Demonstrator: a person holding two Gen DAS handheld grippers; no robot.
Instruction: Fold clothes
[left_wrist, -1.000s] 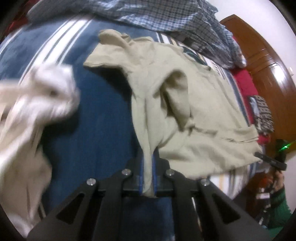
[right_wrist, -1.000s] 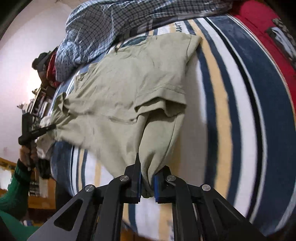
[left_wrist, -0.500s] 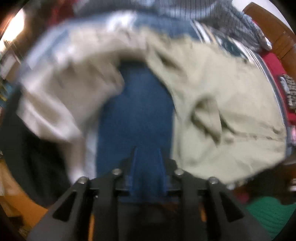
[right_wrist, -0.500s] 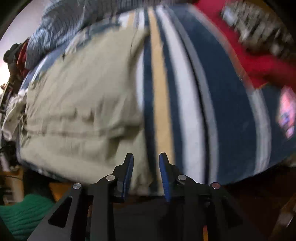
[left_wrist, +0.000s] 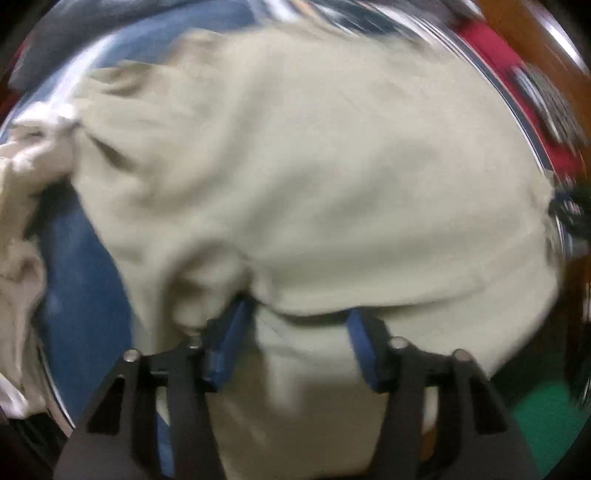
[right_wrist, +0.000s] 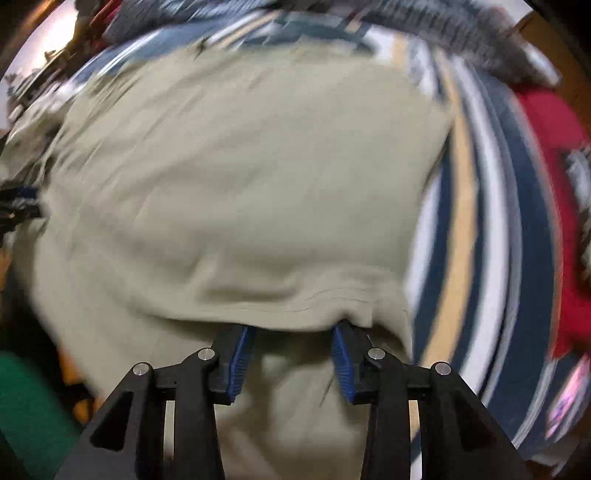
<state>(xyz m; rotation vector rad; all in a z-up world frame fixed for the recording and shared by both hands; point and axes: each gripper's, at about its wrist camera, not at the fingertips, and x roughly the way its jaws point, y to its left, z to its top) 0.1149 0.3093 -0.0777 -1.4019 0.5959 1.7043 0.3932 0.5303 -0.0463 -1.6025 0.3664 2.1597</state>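
A beige T-shirt (left_wrist: 314, 177) lies spread on the striped bed and fills most of the left wrist view. It also fills the right wrist view (right_wrist: 240, 184). My left gripper (left_wrist: 295, 332) is open, its blue pads pushed under a fold at the shirt's near left edge. My right gripper (right_wrist: 291, 350) is open, its pads under the hemmed near right edge of the shirt. The fingertips of both grippers are hidden under cloth. Both views are blurred by motion.
A white crumpled garment (left_wrist: 22, 229) lies at the left of the shirt. The blue, white and yellow striped bedcover (right_wrist: 480, 240) shows at the right, with a red cloth (right_wrist: 546, 147) beyond it. A checked shirt (right_wrist: 461, 40) lies at the bed's far side.
Both grippers, shut on shirt folds a second ago, let go and opened. They have since moved in low over the shirt's near edge and slid under its folds.
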